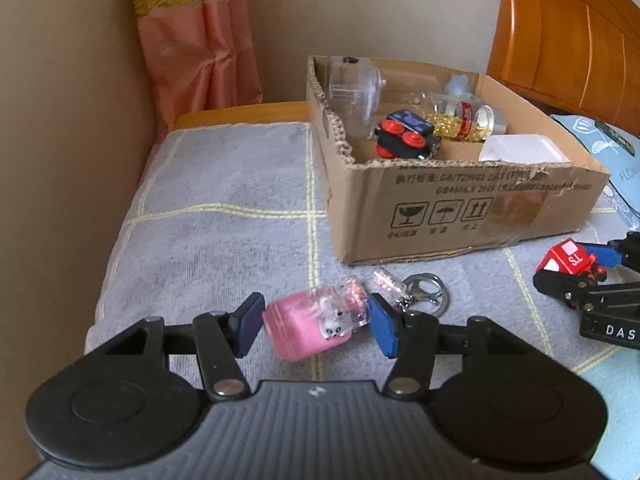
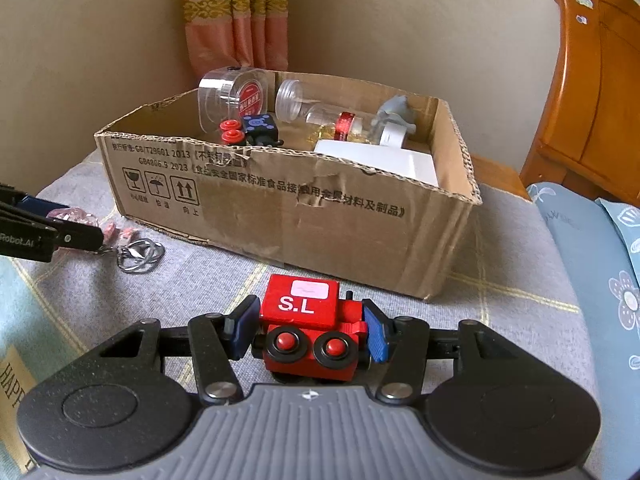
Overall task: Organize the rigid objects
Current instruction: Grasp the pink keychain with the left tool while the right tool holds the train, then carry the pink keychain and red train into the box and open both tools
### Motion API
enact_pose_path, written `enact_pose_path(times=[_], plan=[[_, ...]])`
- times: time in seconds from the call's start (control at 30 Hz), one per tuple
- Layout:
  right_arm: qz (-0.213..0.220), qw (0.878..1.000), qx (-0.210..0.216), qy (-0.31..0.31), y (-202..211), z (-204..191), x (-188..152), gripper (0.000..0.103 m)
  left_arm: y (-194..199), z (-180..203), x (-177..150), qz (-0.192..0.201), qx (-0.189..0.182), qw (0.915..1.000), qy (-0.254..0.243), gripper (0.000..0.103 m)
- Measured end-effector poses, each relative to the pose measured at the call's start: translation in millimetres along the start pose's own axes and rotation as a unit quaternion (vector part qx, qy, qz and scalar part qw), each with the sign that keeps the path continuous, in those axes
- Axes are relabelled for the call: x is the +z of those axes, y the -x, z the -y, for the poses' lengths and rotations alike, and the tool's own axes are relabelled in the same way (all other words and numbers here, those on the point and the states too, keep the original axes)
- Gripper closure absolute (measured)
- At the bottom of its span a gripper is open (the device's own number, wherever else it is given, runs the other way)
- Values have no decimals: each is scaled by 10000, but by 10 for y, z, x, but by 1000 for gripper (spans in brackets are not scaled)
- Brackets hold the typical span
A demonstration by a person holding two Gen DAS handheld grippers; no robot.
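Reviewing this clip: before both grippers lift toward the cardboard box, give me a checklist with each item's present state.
1. Left gripper pads press the pink keychain case: ok.
2. Right gripper pads clamp the red toy train: ok.
3. Key ring free of the left gripper's fingers: cannot tell; it lies right behind one pad.
4. Cardboard box open on top: ok.
5. Free room in the box for both items: cannot tell; it already holds jars and a black toy car.
6. Grippers apart from each other: ok.
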State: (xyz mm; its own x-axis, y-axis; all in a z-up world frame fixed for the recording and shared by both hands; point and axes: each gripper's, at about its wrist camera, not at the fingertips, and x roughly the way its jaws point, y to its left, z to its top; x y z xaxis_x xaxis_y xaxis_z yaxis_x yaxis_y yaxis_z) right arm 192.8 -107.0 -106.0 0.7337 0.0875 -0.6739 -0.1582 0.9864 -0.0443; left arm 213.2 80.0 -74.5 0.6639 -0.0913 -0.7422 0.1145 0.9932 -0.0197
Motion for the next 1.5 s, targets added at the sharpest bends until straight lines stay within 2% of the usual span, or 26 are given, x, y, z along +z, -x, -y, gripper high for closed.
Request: enact_pose_path(times=[0.13, 0.3, 0.37, 0.6, 0.73, 0.9, 1.13, 1.37, 1.5], plan=[[24, 10000, -63, 29, -52, -52, 36, 44, -34, 17, -18, -14, 170, 9992, 374, 32], [59, 10000, -68, 17, -78, -77, 50, 44, -59, -13, -17, 74, 302, 9938, 1065, 32], [62, 10000, -70, -15, -89, -74, 58, 44, -82, -14, 3, 110, 369, 9916, 1233, 32], [97, 9999, -108, -31, -108, -75, 71, 43, -87, 106, -39, 142, 655, 9912, 1143, 34], [118, 9999, -98, -42, -114, -62, 74, 43, -36, 74, -89, 265, 618, 9884, 1359, 43], [120, 9999, -88, -59, -119, -51, 74, 43, 11, -15, -120, 289, 459, 9867, 1530, 46], [130, 9999, -105, 2, -125, -77, 81, 45, 2, -25, -91, 294, 374, 9877, 1487, 50], [115, 9998, -109, 146, -110, -103, 81, 47, 5, 40, -87, 354, 448, 9937, 968, 47], [62, 9995, 0, 318, -82, -133, 85, 47, 33, 49, -45, 220, 306, 9967, 717, 51]])
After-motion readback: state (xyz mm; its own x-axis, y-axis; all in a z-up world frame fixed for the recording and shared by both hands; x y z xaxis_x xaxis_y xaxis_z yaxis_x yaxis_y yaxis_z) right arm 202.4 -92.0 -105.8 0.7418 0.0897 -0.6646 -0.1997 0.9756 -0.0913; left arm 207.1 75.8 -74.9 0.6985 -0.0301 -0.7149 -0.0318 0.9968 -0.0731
